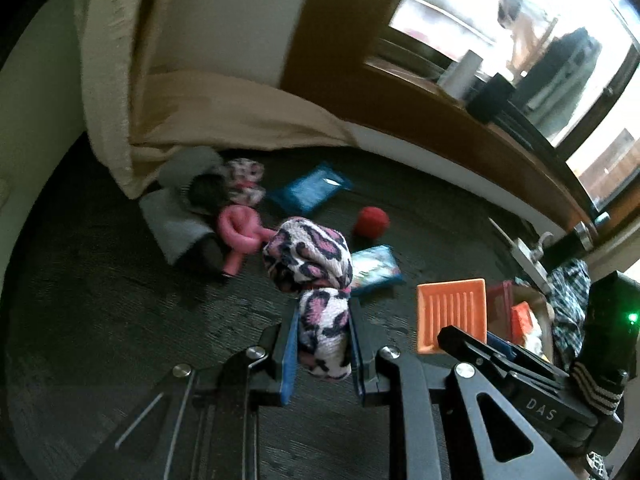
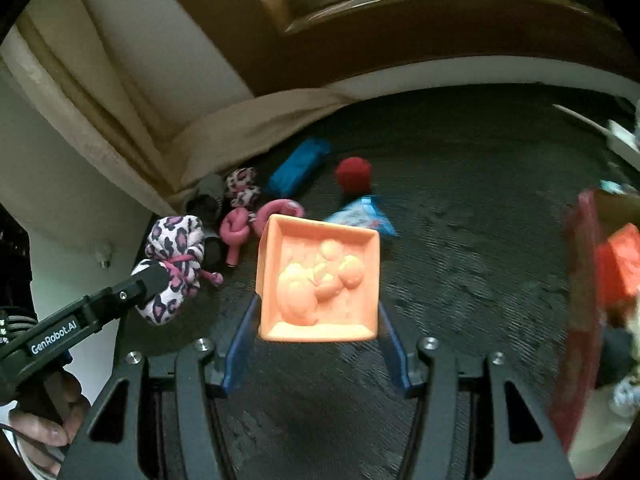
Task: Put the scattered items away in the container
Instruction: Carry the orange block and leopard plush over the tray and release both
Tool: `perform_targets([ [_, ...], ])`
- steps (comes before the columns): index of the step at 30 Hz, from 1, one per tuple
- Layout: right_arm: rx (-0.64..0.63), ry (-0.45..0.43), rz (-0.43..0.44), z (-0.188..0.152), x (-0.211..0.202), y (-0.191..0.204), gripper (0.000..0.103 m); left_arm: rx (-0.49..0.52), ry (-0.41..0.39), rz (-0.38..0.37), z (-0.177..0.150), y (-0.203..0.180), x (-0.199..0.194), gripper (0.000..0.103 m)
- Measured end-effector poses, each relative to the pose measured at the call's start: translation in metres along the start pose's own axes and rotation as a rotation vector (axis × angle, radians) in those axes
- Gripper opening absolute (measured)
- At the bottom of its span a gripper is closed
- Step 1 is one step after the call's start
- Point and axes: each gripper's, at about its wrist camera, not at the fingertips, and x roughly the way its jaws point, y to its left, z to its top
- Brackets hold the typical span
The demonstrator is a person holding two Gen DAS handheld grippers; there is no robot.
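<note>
Between the right hand-held gripper (image 2: pixel 318 320) fingers, orange block (image 2: pixel 320 280) faces camera.

Soft cloth, matt plastic and rough carpet

The leopard-print bundle (image 1: pixel 316 280) is fuzzy knitted cloth, tied with pink cord; the orange block (image 2: pixel 320 280) looks like smooth matt soft plastic with a raised moulded relief. The floor (image 2: pixel 460 280) is dark, coarse, ribbed carpet. Far left, a beige curtain (image 1: pixel 224 108) is matt woven fabric. The red ball (image 1: pixel 371 221) looks fuzzy, the pink knotted tube (image 1: pixel 240 232) smooth and rubbery, the blue packet (image 1: pixel 310 189) glossy plastic film. Both tools are matt black plastic with shiny metal rivets and blue pads (image 2: pixel 240 344); the window frame (image 1: pixel 460 120) is brown wood.
</note>
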Motion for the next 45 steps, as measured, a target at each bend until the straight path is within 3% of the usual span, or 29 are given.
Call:
perform_targets([
  [15, 0.179, -0.173, -0.188, -0.056, -0.150, -0.161, 0.060, 0.238, 0.082, -0.193, -0.063, -0.202, 0.025, 0.023],
  [25, 0.261, -0.200, -0.248, -0.085, -0.196, -0.229, 0.060, 0.368, 0.211, -0.289, -0.111, -0.280, 0.044, 0.023],
  [27, 0.261, -0.206, -0.246, -0.085, -0.202, -0.233, 0.060, 0.392, 0.238, -0.278, -0.121, -0.288, 0.047, 0.023],
  [30, 0.252, -0.213, -0.238, -0.084, -0.207, -0.235, 0.060, 0.406, 0.262, -0.249, -0.132, -0.294, 0.049, 0.043],
  [31, 0.248, -0.215, -0.234, -0.083, -0.208, -0.235, 0.060, 0.389, 0.252, -0.240, -0.131, -0.290, 0.047, 0.056],
  [32, 0.244, -0.216, -0.230, -0.083, -0.208, -0.234, 0.060, 0.371, 0.242, -0.231, -0.130, -0.287, 0.044, 0.058],
  [40, 0.204, -0.199, -0.190, -0.077, -0.201, -0.220, 0.060, 0.238, 0.189, -0.174, -0.113, -0.247, 0.033, 0.058],
  [45, 0.167, -0.190, -0.172, -0.065, -0.189, -0.202, 0.061, 0.216, 0.175, -0.149, -0.109, -0.230, 0.029, 0.058],
])
